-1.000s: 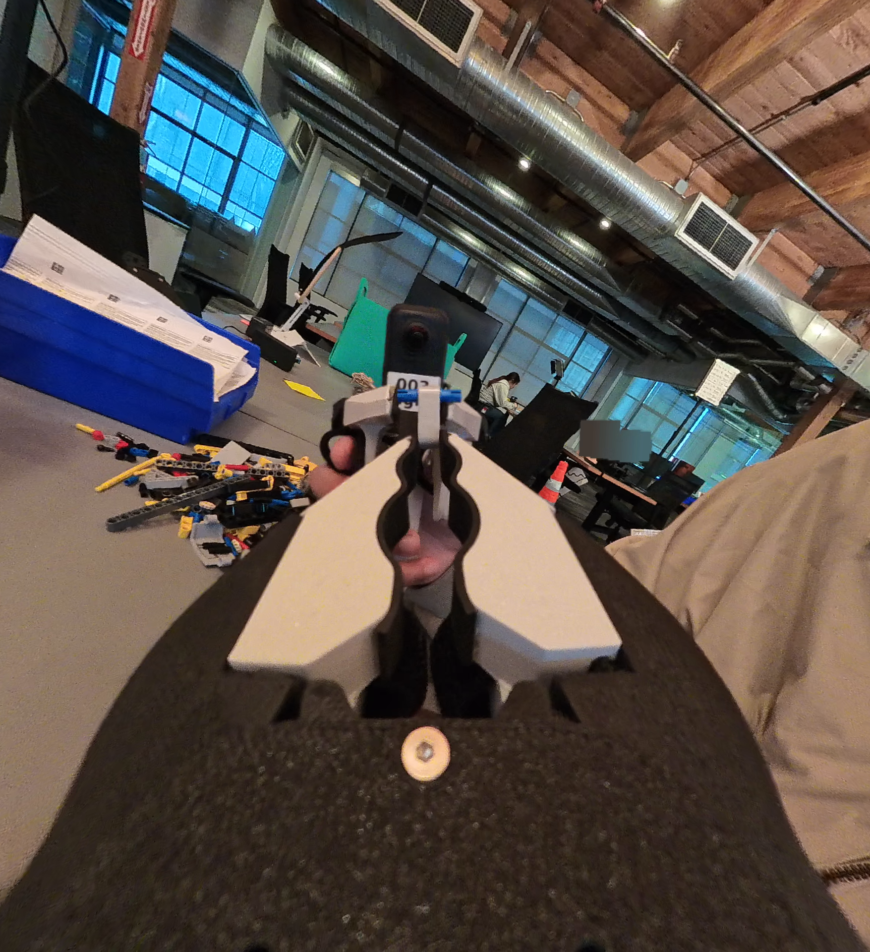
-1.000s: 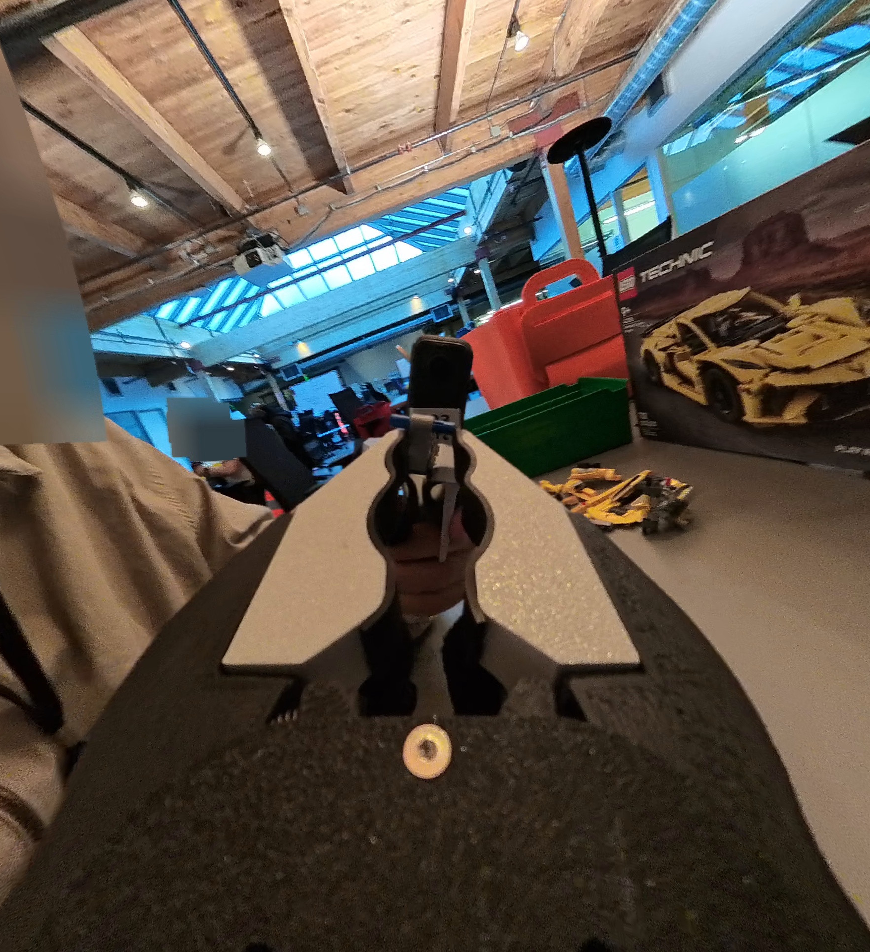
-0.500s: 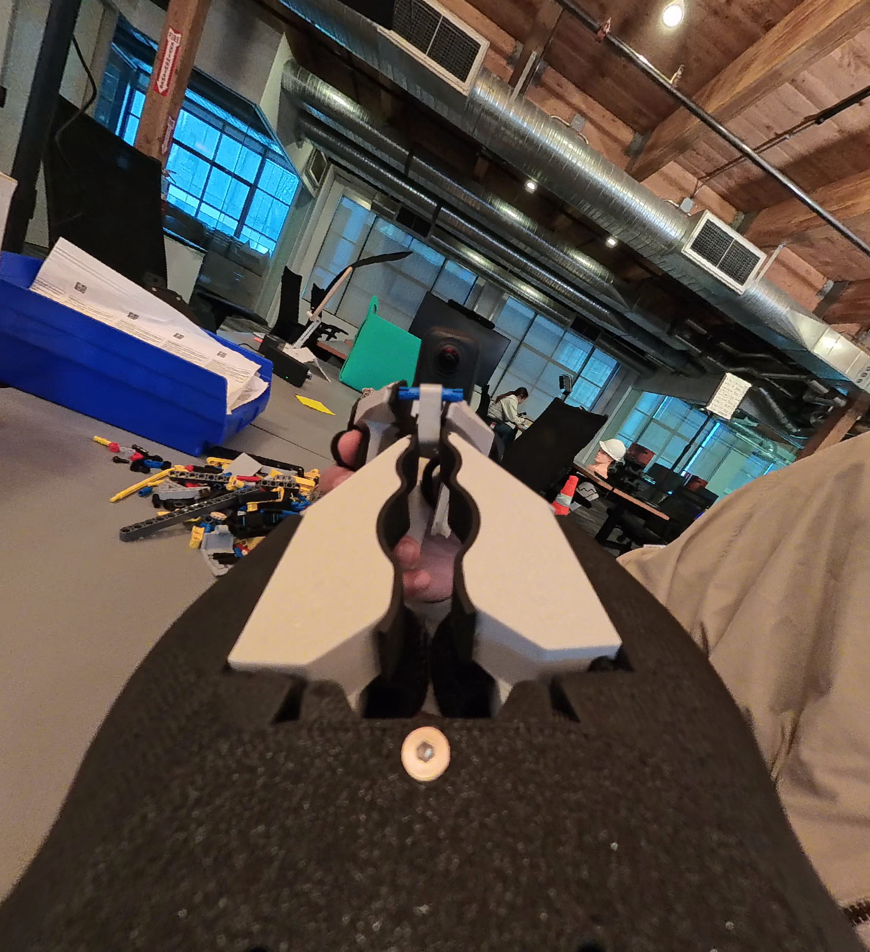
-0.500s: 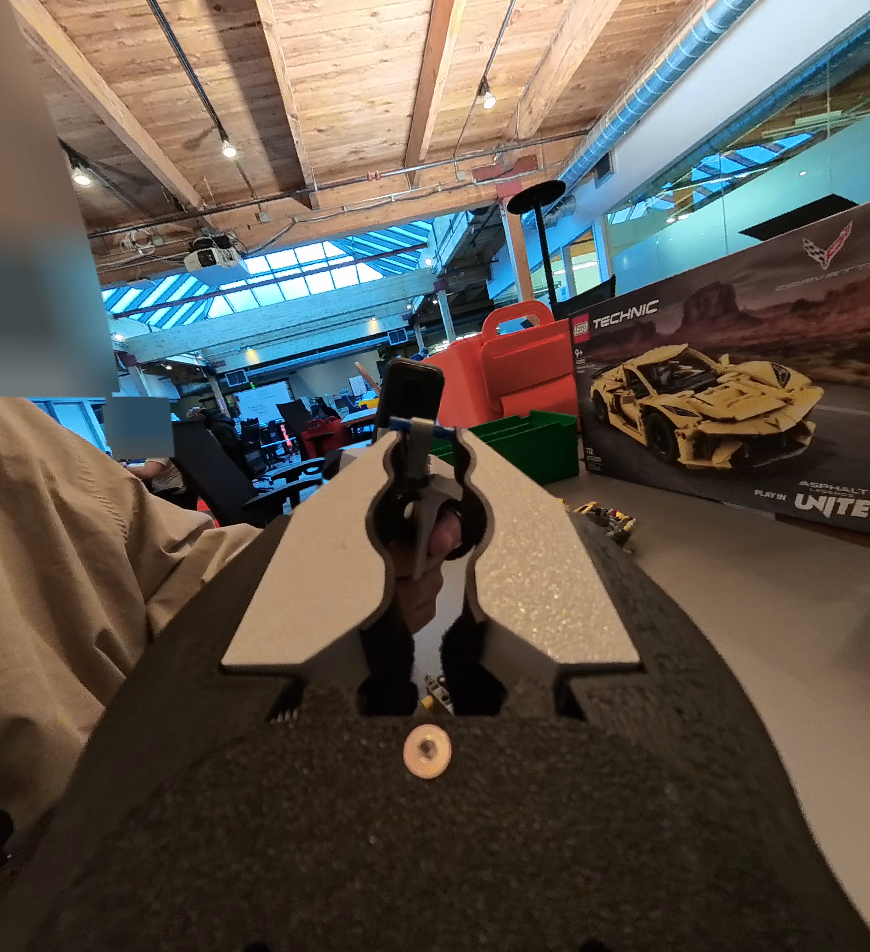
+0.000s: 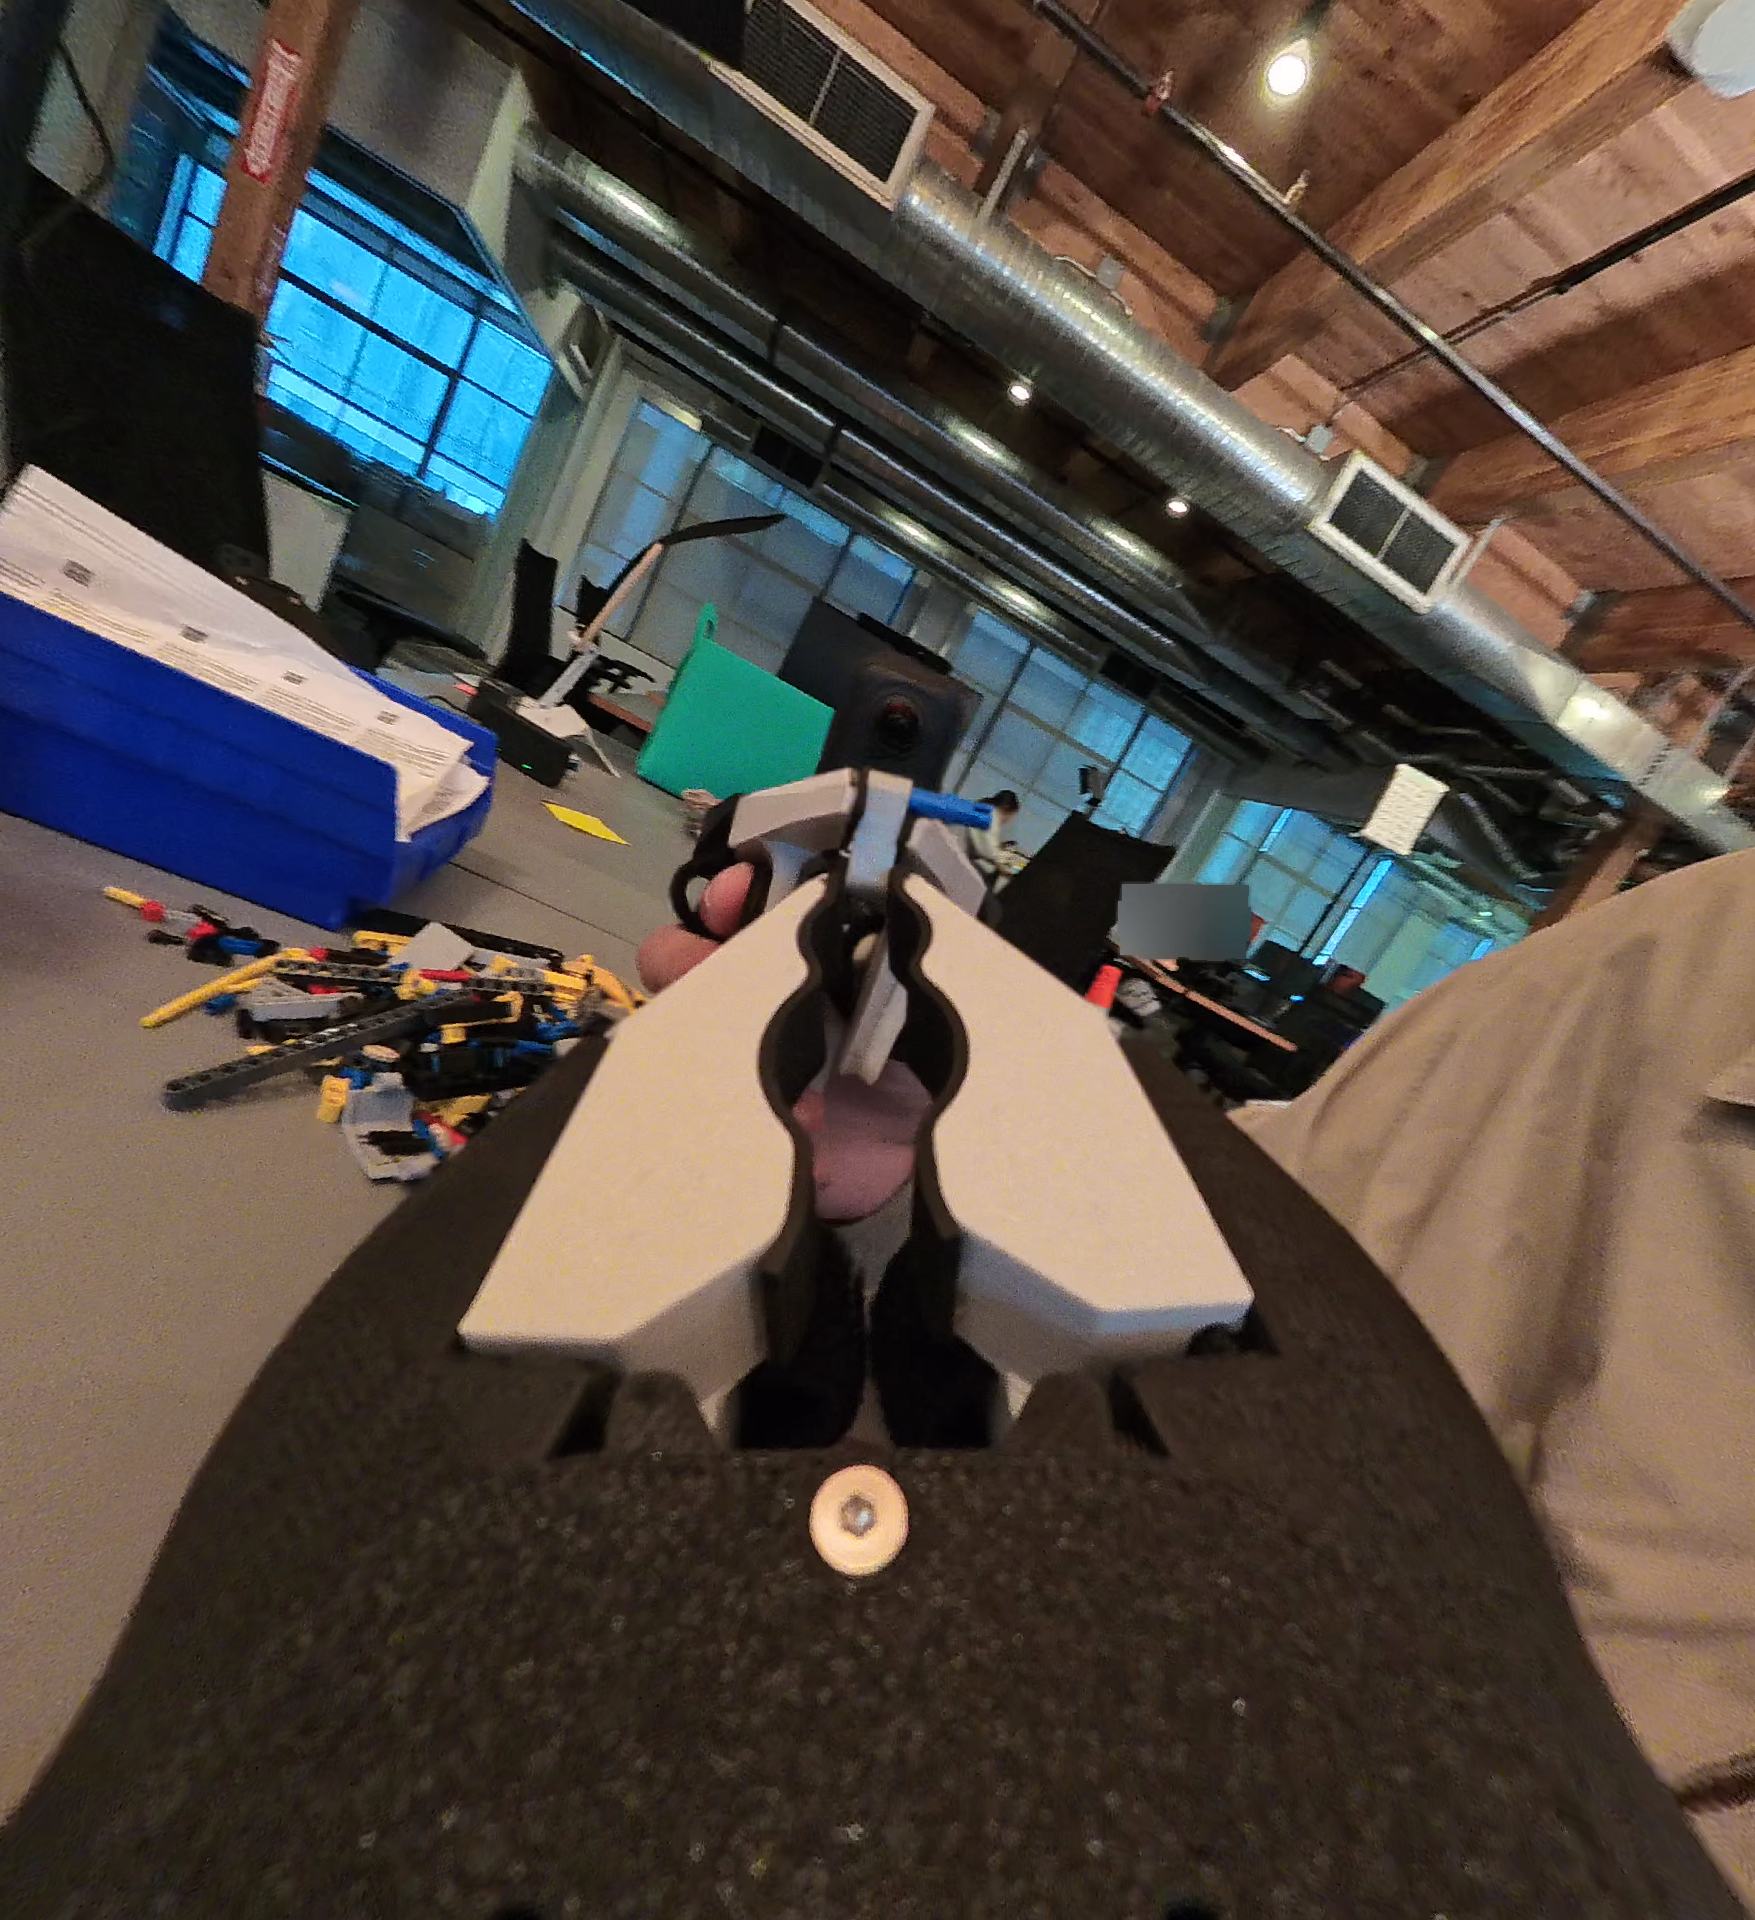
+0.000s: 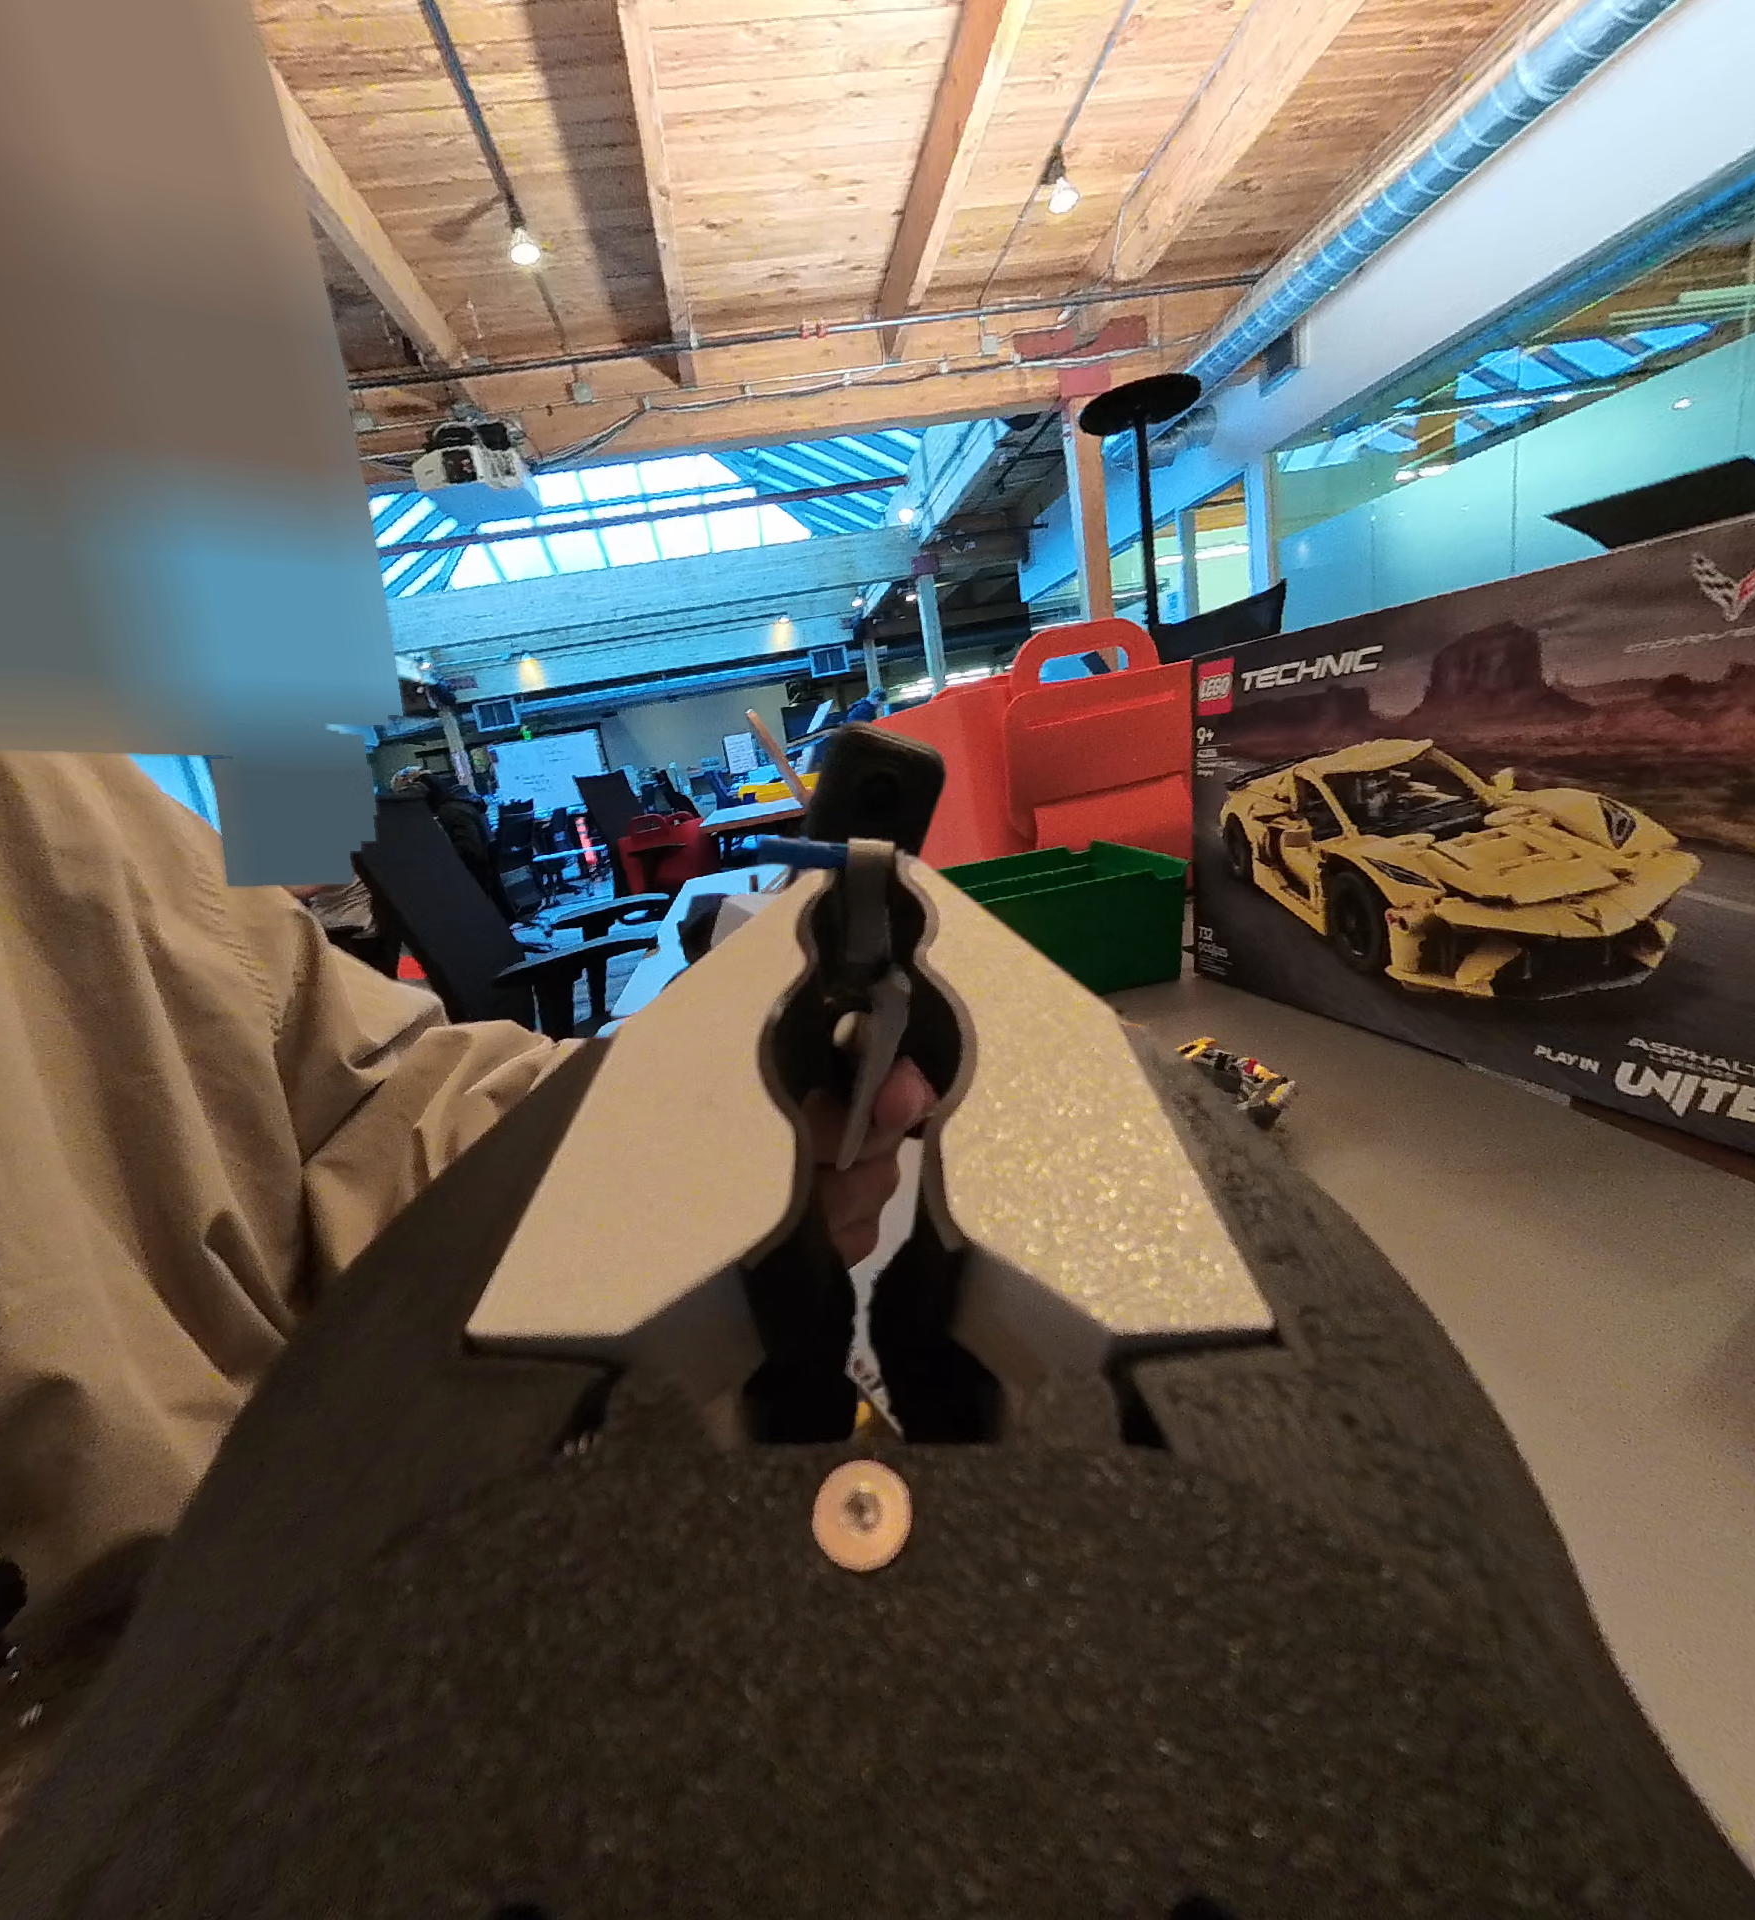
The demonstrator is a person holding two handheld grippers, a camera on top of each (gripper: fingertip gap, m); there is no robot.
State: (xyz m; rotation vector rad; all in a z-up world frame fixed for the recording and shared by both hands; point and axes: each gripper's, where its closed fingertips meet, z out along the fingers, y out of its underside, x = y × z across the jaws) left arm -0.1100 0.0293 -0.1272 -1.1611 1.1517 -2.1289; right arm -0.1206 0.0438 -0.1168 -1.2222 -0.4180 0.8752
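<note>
My left gripper (image 5: 857, 894) is shut on a flat light-grey building piece (image 5: 878, 997) that stands tilted between its fingertips. A blue pin (image 5: 946, 812) sticks out of the piece's top to the right. My right gripper (image 6: 868, 883) faces the left one and is shut on the same grey piece (image 6: 878, 1023), with the blue pin (image 6: 800, 852) pointing left here. In each view the other gripper's black camera (image 5: 894, 717) (image 6: 873, 790) shows just beyond the piece. A hand's fingers show behind both sets of jaws. Both grippers are held above the grey table (image 5: 42, 1195).
A pile of loose building pieces (image 5: 385, 1018) lies left, in front of a blue bin (image 5: 156, 758) with papers. A boxed yellow car set (image 6: 1517, 831), a green bin (image 6: 1091, 914), an orange case (image 6: 1070, 748) and a few pieces (image 6: 1237, 1070) stand right. A beige sleeve (image 5: 1527, 1195) is close. The tips of both grippers are at nearly the same place.
The grey piece has tilted between the jaws and its blue pin has turned with it. The right view has swung so more of the car box shows. Both grippers stay shut.
</note>
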